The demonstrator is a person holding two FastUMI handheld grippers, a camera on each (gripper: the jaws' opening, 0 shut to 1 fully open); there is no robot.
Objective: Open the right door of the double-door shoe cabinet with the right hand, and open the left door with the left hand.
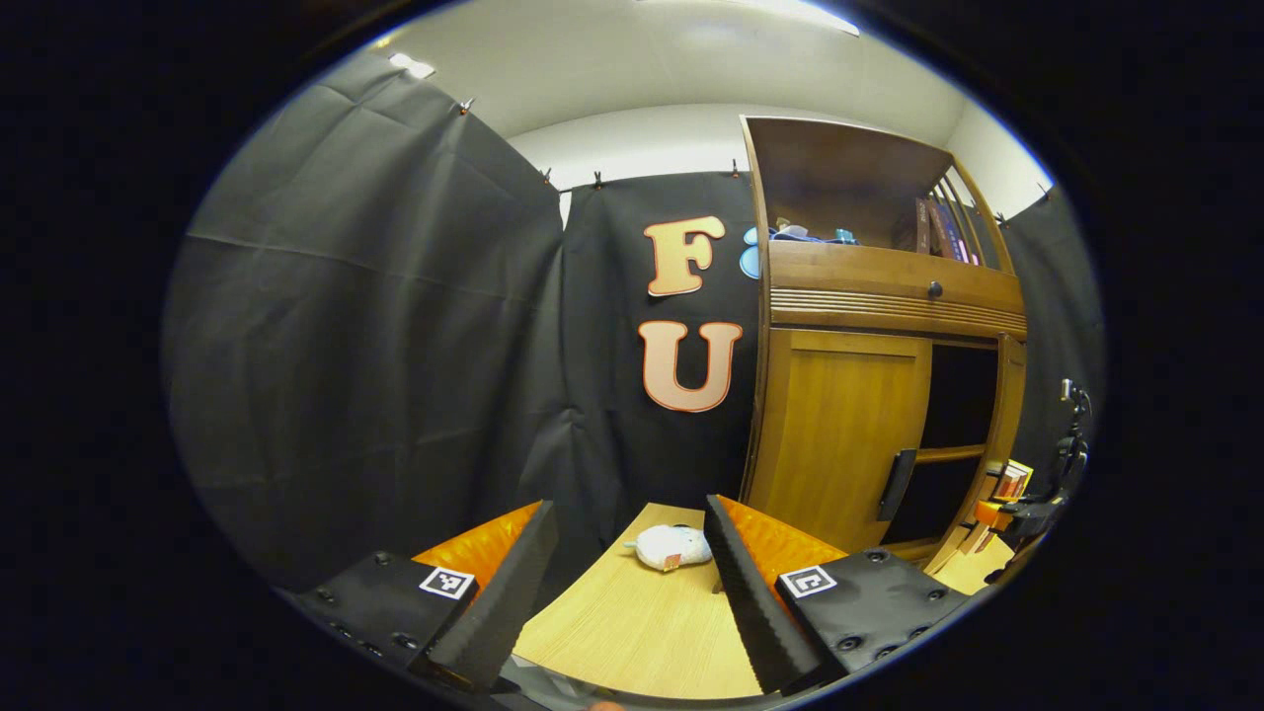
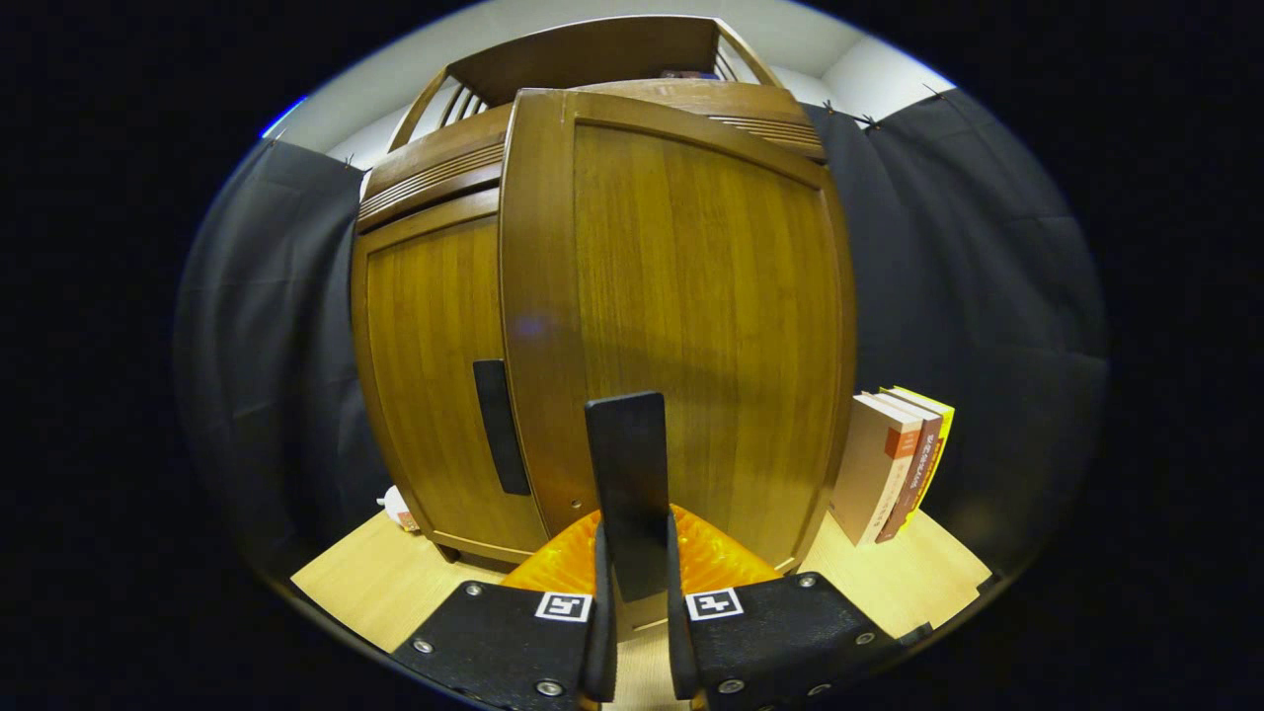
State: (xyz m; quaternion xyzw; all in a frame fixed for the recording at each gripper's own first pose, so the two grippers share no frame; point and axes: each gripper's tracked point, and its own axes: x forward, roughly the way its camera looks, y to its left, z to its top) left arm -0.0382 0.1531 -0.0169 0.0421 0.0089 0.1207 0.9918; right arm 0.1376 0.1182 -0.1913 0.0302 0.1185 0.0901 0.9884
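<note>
My right tongs clench the right door's rigid handle; left tongs hang released. I'd grip the stiff left door's handle.

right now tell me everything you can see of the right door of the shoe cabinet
The right door is a brown wooden panel with a raised frame and visible vertical grain. It stands swung open from the shoe cabinet, leaving a dark opening with a shelf inside. Its flat dark handle is clamped between the fingers of the right hand-held gripper. The left door beside it looks closed. A few upright books stand just past its outer edge on the tabletop.
</note>
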